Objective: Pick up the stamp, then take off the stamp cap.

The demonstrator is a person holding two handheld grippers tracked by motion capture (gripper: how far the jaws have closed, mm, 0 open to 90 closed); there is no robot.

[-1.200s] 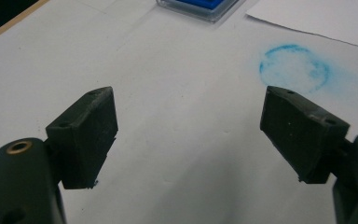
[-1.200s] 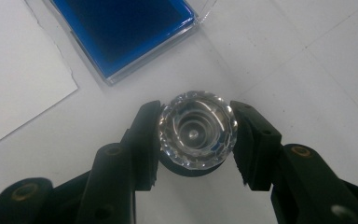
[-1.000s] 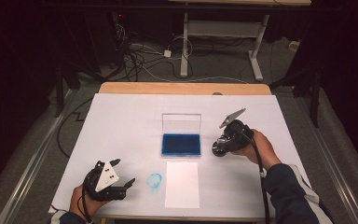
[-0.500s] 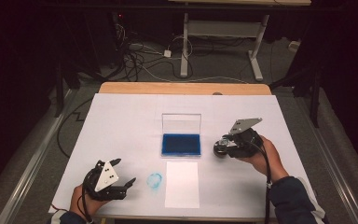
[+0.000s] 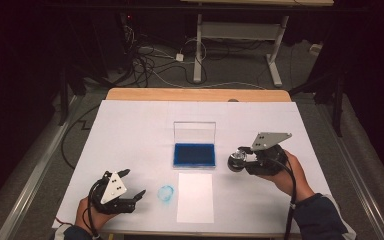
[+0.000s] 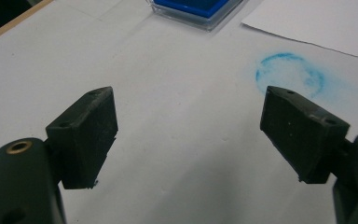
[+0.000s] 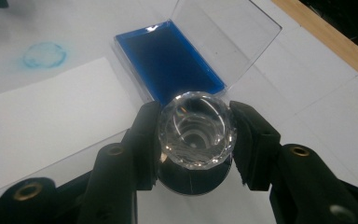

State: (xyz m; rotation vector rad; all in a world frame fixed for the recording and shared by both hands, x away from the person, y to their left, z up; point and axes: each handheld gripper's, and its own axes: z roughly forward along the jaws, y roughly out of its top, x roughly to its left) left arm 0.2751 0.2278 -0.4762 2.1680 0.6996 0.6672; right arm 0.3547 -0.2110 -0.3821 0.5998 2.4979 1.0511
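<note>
My right gripper (image 5: pixel 239 161) (image 7: pixel 196 140) is shut on a round stamp with a clear faceted knob (image 7: pixel 196 128) (image 5: pixel 237 159), held just right of the ink pad. The blue ink pad (image 5: pixel 194 154) (image 7: pixel 168 58) lies in a clear case with its lid standing open at the back. A white sheet of paper (image 5: pixel 195 197) (image 7: pixel 42 116) lies in front of the pad. Left of the sheet is a blue ring-shaped ink mark (image 5: pixel 166 193) (image 6: pixel 289 74) on the table cover. My left gripper (image 5: pixel 131 196) (image 6: pixel 191 135) rests open near the front left, with nothing between its jaws.
A white cover (image 5: pixel 130 140) spreads over the table; a wooden edge (image 5: pixel 195 94) shows at the far side. Beyond it are cables and desk legs on the floor.
My right gripper has moved right and back toward the person with the stamp, away from the ink pad's side. The left gripper has stayed put.
</note>
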